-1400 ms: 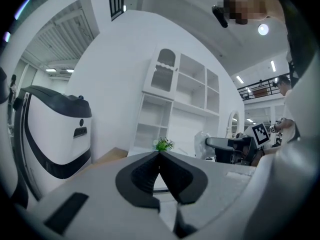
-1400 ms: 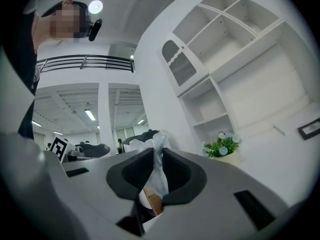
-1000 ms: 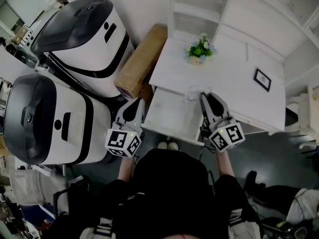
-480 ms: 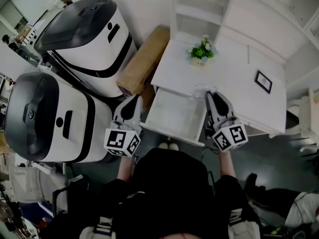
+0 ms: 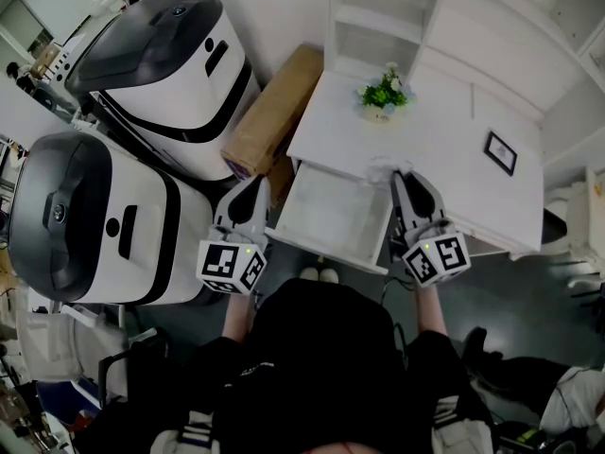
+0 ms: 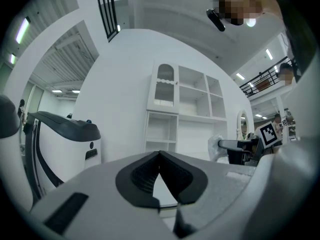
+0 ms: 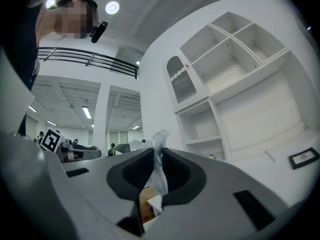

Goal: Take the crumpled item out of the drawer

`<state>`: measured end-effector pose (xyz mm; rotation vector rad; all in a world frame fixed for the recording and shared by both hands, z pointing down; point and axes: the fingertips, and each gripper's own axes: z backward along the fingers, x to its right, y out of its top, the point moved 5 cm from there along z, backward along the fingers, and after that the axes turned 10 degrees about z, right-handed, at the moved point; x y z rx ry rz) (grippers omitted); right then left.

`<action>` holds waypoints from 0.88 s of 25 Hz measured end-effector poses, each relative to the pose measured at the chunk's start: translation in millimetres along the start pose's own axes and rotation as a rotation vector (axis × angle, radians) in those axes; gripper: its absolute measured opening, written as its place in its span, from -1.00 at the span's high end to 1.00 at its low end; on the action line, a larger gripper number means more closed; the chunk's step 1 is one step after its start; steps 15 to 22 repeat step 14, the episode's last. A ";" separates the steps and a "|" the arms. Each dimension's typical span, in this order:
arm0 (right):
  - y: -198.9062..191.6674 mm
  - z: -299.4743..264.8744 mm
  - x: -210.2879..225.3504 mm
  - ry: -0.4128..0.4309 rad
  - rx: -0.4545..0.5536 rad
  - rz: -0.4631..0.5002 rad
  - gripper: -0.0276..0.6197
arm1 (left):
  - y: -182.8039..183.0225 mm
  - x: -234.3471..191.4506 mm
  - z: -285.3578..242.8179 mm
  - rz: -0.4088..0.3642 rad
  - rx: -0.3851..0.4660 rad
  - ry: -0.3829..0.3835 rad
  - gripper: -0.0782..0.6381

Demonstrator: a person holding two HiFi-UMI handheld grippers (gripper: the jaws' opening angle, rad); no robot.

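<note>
**Crumpled item (image 7: 158,149): hazards while it is lifted clear of the drawer (image 5: 331,218)**

At the left, the left gripper (image 6: 160,156) is held beside the drawer's left wall. Its jaws are closed tip to tip, and nothing is seen between them. No support is given to the drawer from this side. If the drawer is knocked, it may slide or rattle on its runners.

In the centre, the drawer is pulled out and its floor appears bare.

At the right, the right gripper (image 5: 401,180) is clamped on the crumpled item, which looks like thin clear film. The item is held at the drawer's rear right corner, just at the edge of the desk top (image 5: 444,173). Only a narrow fold is pinched, and loose film stands above and hangs below the pads.

The following faults are judged possible:
- The film may slip out of the pads if it is pulled quickly.
- The hanging part may be snagged on the desk edge or the drawer wall, and the item may be torn or dropped back in.
- The plant (image 5: 382,93) farther back may be struck if the gripper is swung wide.
</note>
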<state>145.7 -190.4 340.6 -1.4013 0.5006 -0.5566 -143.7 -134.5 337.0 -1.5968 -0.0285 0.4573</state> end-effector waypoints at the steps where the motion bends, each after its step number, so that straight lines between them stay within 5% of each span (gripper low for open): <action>1: 0.1 0.2 -0.2 -0.001 -0.001 0.001 0.79 | 0.0 0.0 0.4 0.000 0.000 0.001 0.79; 22: 1.6 5.4 1.4 -0.009 -0.001 0.010 0.79 | 0.6 4.8 1.8 -0.001 0.000 0.001 0.79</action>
